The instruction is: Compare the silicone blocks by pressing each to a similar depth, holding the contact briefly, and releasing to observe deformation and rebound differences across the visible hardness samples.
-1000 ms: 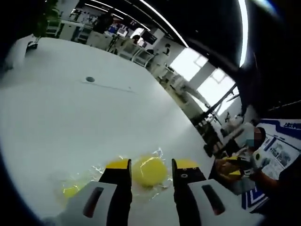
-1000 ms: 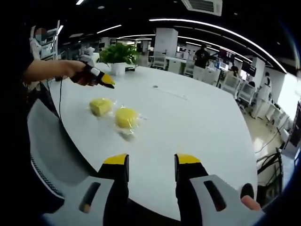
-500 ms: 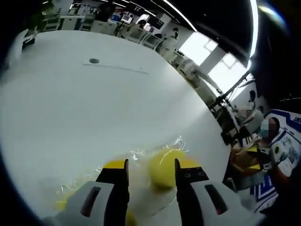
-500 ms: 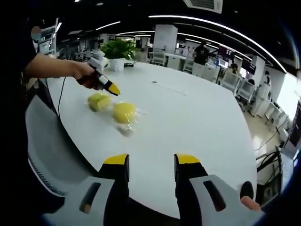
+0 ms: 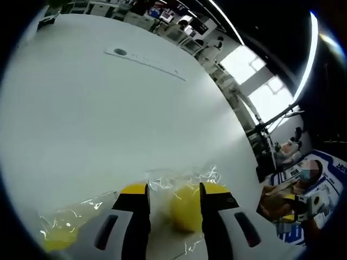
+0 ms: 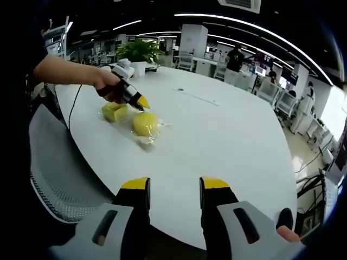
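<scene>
Between left tongs (image 5: pixel 173 190), jaws apart, tips at round block (image 5: pixel 186 208) in clear wrap; square block (image 6: pixel 114 111) beside it on white tabletop (image 6: pixel 227 135). Right tongs (image 6: pixel 169 185) open, hovering at near edge, well apart.

Two yellow silicone blocks in clear wrap on the white table

The round block (image 6: pixel 145 123) lies flat in crinkled plastic near the table's edge; the squarer block (image 6: pixel 114 111) sits just beside it. In the left gripper view the round block (image 5: pixel 185 207) shows close, the squarer one (image 5: pixel 58 239) off to the side.
</scene>
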Available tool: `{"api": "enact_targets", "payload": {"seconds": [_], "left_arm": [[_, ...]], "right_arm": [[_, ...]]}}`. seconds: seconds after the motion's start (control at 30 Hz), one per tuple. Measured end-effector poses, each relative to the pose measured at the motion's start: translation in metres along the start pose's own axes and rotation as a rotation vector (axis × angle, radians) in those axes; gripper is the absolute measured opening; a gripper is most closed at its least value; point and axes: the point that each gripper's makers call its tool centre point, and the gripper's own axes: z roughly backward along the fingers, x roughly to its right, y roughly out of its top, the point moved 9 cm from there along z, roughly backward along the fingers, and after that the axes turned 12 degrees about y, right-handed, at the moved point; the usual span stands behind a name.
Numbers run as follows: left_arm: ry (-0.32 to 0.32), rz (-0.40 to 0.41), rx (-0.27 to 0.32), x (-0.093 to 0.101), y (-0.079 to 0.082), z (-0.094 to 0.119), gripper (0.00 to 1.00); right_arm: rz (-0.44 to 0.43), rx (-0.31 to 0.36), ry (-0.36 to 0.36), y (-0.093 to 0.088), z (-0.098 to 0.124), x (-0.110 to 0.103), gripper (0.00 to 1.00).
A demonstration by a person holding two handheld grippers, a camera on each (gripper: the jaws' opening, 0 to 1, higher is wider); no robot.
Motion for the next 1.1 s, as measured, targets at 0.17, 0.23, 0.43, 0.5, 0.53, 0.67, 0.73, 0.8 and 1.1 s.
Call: {"api": "enact_targets", "payload": {"seconds": [0.17,0.23,0.43,0.5,0.53,0.67,0.73,0.8,1.1], "left_arm": [[-0.021,0.085,-0.026,-0.001,-0.003,-0.008,0.29],[-0.027,0.114,-0.04,-0.002,-0.002,-0.01,0.25],[-0.052,0.176,-0.062,-0.002,-0.003,-0.015,0.18],[-0.057,0.156,-0.06,0.0,-0.003,-0.015,0.17],[-0.055,0.146,-0.059,0.0,-0.003,-0.016,0.15],[-0.058,0.094,-0.042,0.001,-0.004,-0.018,0.13],[-0.062,0.081,-0.03,0.002,-0.004,-0.019,0.09],[-0.071,0.069,-0.022,0.004,-0.004,-0.019,0.02],[-0.134,-0.027,0.024,0.007,-0.007,-0.016,0.0]], "right_arm": [[-0.005,-0.003,-0.009,-0.002,0.001,0.003,0.31],[-0.008,-0.002,-0.009,-0.002,0.001,0.003,0.31],[-0.013,0.0,-0.002,-0.002,-0.001,0.003,0.3],[-0.01,-0.001,0.0,-0.002,-0.001,0.003,0.3],[-0.01,-0.001,0.0,-0.002,-0.001,0.003,0.3],[-0.009,-0.003,0.005,-0.001,-0.004,0.003,0.3],[-0.01,0.0,0.01,-0.001,-0.004,0.002,0.29],[-0.007,-0.003,0.01,-0.001,-0.005,0.002,0.29],[-0.011,-0.008,0.008,-0.004,-0.002,0.001,0.28]]}}
